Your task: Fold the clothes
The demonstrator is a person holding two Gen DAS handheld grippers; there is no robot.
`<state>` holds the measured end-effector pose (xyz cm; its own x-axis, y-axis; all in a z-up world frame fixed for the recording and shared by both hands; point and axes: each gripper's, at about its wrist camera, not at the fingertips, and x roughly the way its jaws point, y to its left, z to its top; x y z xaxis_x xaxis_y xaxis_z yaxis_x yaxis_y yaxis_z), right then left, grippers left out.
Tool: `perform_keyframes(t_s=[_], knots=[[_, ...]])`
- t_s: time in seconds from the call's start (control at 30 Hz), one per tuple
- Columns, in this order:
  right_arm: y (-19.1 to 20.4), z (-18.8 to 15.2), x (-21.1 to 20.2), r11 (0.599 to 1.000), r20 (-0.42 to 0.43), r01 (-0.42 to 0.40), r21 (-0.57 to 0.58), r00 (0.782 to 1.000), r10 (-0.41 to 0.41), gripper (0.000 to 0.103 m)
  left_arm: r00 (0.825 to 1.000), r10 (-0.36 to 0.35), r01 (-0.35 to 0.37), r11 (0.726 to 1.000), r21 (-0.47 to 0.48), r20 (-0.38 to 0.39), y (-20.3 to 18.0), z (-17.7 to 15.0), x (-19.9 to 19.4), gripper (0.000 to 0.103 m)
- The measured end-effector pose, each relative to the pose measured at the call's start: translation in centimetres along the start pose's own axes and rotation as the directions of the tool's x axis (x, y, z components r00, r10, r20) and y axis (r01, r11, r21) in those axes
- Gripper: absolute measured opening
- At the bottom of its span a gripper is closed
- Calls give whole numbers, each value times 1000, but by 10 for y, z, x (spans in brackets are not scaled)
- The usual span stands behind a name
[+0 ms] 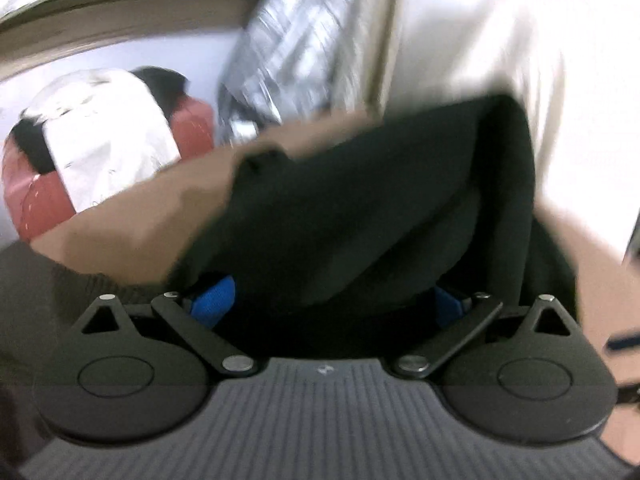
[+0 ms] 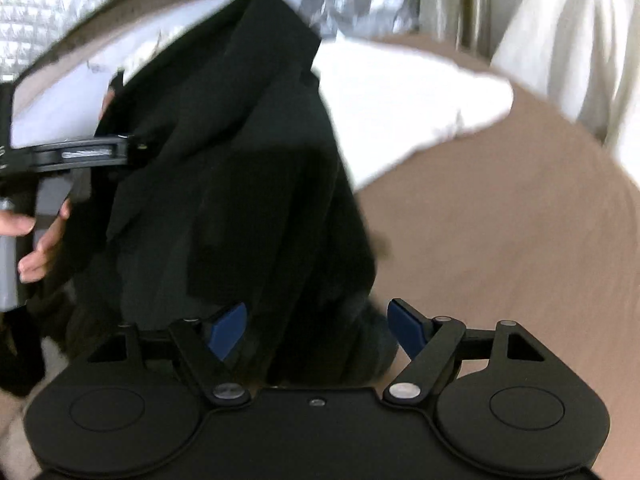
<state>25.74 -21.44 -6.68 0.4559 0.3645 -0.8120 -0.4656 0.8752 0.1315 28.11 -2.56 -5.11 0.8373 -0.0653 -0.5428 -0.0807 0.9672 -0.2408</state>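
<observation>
A black garment (image 2: 240, 160) lies bunched on the tan bed sheet (image 2: 500, 240). My right gripper (image 2: 318, 320) points down at its near end, blue pads wide apart; folds of the cloth run between them, closer to the left pad, and neither pad presses on it. In the right wrist view my left gripper (image 2: 132, 146) reaches into the garment's left edge, a person's hand (image 2: 40, 240) on its handle. In the left wrist view, which is blurred, the garment (image 1: 380, 200) drapes over my left gripper (image 1: 330, 296). Its blue pads stand far apart and its fingertips are hidden by the cloth.
A white pillow (image 2: 400, 112) lies beyond the garment. A red and white bundle (image 1: 100, 152) sits at the far left of the bed. Silver quilted material (image 1: 288, 60) and pale curtain-like fabric (image 2: 560, 60) stand behind. The bed frame's edge (image 1: 120, 12) curves along the back.
</observation>
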Motion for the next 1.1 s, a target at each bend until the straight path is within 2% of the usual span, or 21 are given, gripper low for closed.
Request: perform_keyframes(t_s=[0.07,0.17,0.27,0.37,0.4,0.47,0.53,0.57,0.6,0.67,0.7,0.73,0.77,0.8,0.83,0.87,0.9,0.93,1.0,1.07,1.1], knots=[[5,7,-2,1000,73,16,-12,997,-15,84,998,-10,12,999,-33,57,8,1,2,103],[9,16,4,999,125,-29,-38,992,33,89,998,-62,63,997,-37,13,17,-5,29,103],[10,26,30,998,119,-50,-40,991,54,91,991,-112,108,993,-56,-67,17,-11,49,103],[7,37,71,993,75,-111,41,991,107,92,989,-120,117,993,-35,-90,14,-14,53,103],[4,38,85,987,66,-140,74,989,135,91,987,-125,122,992,-34,-98,13,-14,54,99],[0,36,105,961,83,-197,195,979,184,87,985,-129,123,991,-56,-116,17,-13,52,66],[7,29,102,924,138,-260,280,964,229,57,980,-148,137,986,-93,-129,23,-11,49,56],[13,24,96,905,167,-291,311,954,249,52,972,-192,175,976,-131,-132,29,-10,45,51],[18,20,91,884,197,-321,341,943,267,31,960,-245,220,959,-178,-137,35,-9,42,50],[30,12,79,840,253,-379,387,920,299,29,909,-393,341,893,-293,-142,50,-8,42,42],[37,11,69,841,264,-393,372,913,310,29,870,-473,405,847,-344,-139,51,-8,40,40],[45,9,60,841,275,-406,357,906,321,29,821,-554,472,794,-383,-136,47,-9,38,36],[52,8,51,841,284,-417,345,900,330,28,766,-630,533,734,-421,-128,44,-9,36,22],[58,7,44,840,286,-418,346,900,330,28,704,-701,588,667,-458,-117,40,-10,34,15],[64,6,37,839,287,-419,347,899,330,28,634,-764,630,602,-491,-122,30,-12,34,5],[69,4,29,839,290,-420,346,898,331,27,557,-818,659,541,-523,-144,12,-17,35,5],[73,-4,19,838,296,-426,341,895,335,27,517,-837,669,527,-525,-180,-8,-23,33,5],[77,-6,11,837,306,-433,335,890,338,27,536,-816,671,567,-477,-216,-27,-25,26,4],[88,-12,0,829,320,-432,356,889,327,26,602,-761,683,648,-336,-243,-56,-24,6,4],[89,-20,-8,806,347,-451,383,879,327,26,649,-724,687,690,-231,-234,-71,-17,-15,4],[87,-25,-15,801,362,-454,390,876,320,25,683,-699,674,715,-186,-213,-71,-12,-24,6]])
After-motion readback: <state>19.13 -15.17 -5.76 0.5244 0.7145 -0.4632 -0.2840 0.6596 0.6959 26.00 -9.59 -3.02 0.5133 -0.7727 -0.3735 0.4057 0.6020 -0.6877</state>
